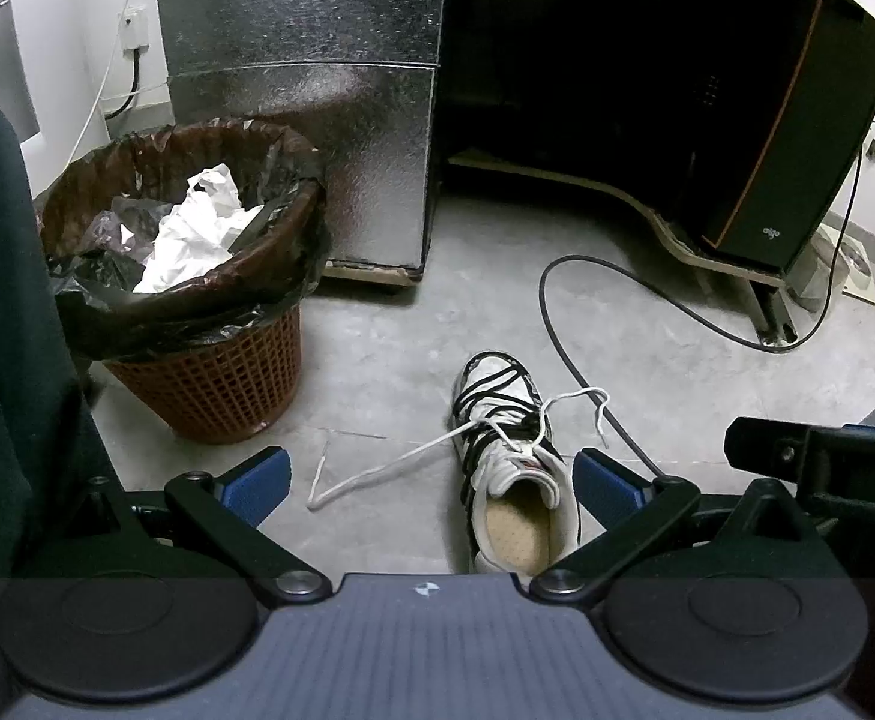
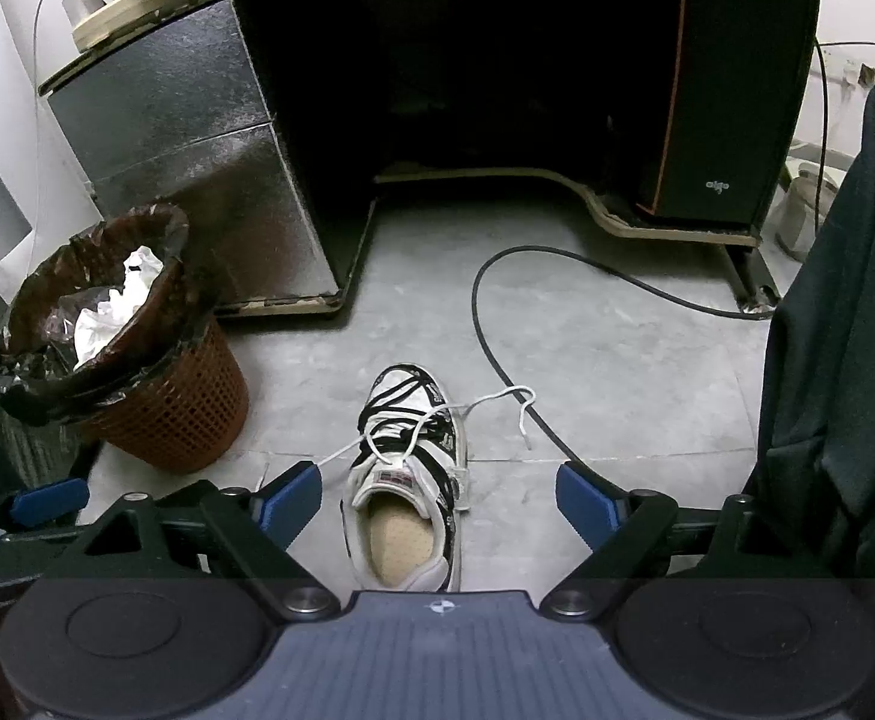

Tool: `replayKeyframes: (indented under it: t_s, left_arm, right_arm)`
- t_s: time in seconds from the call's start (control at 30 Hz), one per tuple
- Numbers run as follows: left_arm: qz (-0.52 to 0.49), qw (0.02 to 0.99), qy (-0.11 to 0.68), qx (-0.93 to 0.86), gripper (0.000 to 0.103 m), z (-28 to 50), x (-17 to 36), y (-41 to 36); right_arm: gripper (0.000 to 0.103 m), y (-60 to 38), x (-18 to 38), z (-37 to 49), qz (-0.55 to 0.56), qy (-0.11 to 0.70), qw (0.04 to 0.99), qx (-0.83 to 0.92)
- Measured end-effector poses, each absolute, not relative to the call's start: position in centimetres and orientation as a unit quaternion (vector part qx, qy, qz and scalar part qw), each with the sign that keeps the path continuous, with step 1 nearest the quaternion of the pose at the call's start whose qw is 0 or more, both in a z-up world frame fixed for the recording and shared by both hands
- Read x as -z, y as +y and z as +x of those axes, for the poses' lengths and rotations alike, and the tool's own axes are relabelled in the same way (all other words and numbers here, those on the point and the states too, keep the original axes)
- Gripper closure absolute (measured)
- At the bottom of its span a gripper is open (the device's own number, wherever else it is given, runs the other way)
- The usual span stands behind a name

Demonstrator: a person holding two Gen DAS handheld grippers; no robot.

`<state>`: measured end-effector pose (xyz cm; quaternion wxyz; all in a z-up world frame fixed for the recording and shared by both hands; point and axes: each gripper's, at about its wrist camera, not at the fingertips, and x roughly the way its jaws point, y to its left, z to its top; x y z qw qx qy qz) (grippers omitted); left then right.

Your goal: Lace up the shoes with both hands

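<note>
Both grippers hover low over the floor (image 1: 377,330), pointing forward, jaws spread wide and empty: left gripper (image 1: 431,483), right gripper (image 2: 437,501). The shoe (image 2: 404,480) lies between the right fingers, laces (image 1: 389,462) loose.

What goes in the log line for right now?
left tool: open | right tool: open | shoe: on floor, untied | laces: loose
</note>
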<state>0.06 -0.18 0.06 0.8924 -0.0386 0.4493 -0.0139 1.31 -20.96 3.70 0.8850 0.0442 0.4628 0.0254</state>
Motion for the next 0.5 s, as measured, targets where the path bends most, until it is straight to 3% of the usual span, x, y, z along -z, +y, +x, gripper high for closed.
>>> replayKeyframes:
  t_s: [0.5]
  left_arm:
    - [-0.025, 0.896, 0.444, 0.010, 0.000, 0.10, 0.12, -0.37]
  right_arm:
    - [0.015, -19.95, -3.49, 1.64, 0.052, 0.465, 0.883, -0.033]
